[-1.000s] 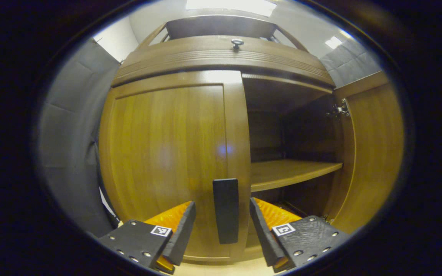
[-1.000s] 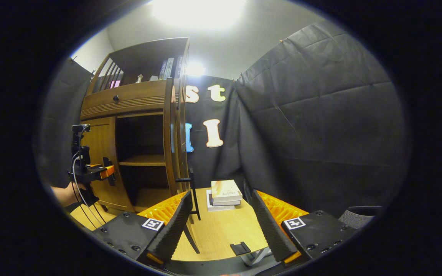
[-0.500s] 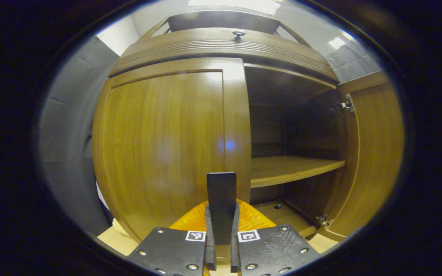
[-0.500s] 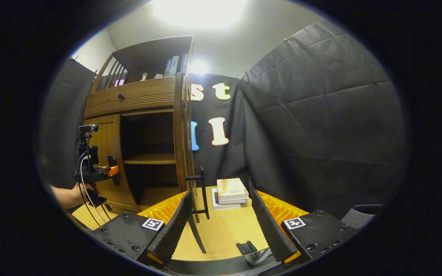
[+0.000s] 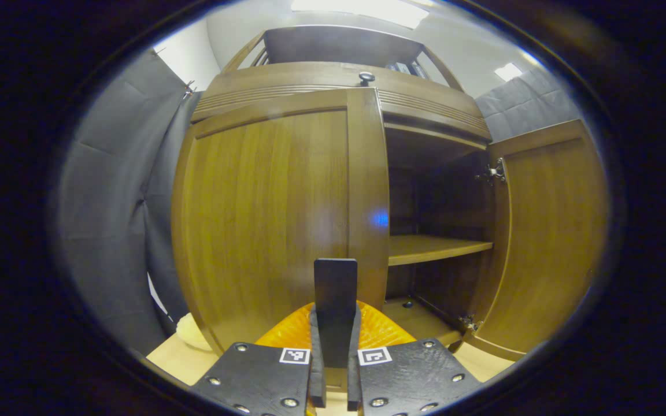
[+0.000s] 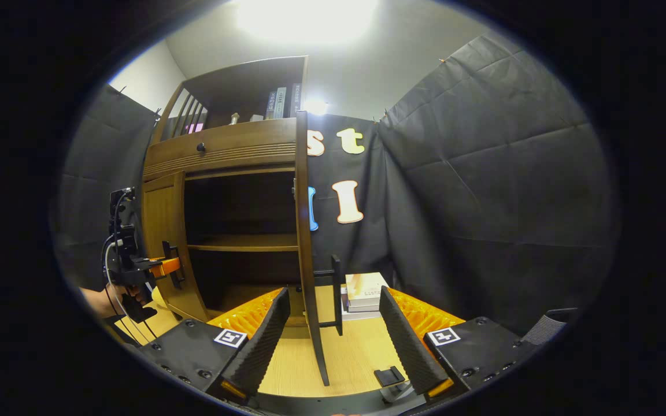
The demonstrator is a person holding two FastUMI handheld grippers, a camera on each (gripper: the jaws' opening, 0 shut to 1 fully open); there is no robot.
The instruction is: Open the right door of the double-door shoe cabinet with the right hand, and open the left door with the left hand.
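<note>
Light wooden table (image 6: 310, 364) under the shoe cabinet (image 6: 223, 150)

The cabinet stands at the table's back left; a stack of books (image 6: 365, 294) lies by the back edge beside it, and a small black clip (image 6: 389, 377) sits at the front edge.

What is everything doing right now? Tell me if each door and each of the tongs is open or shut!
Right door: swung wide open.
Left door: pulled slightly ajar.
Left door handle: pinched between fingers.
Left tongs: shut on the left door handle.
Right tongs: open, holding nothing.
Right door handle: free, ahead of the right tongs.
Drawer: shut.
Shelf: bare where visible.
Books: stacked flat on the table.
</note>
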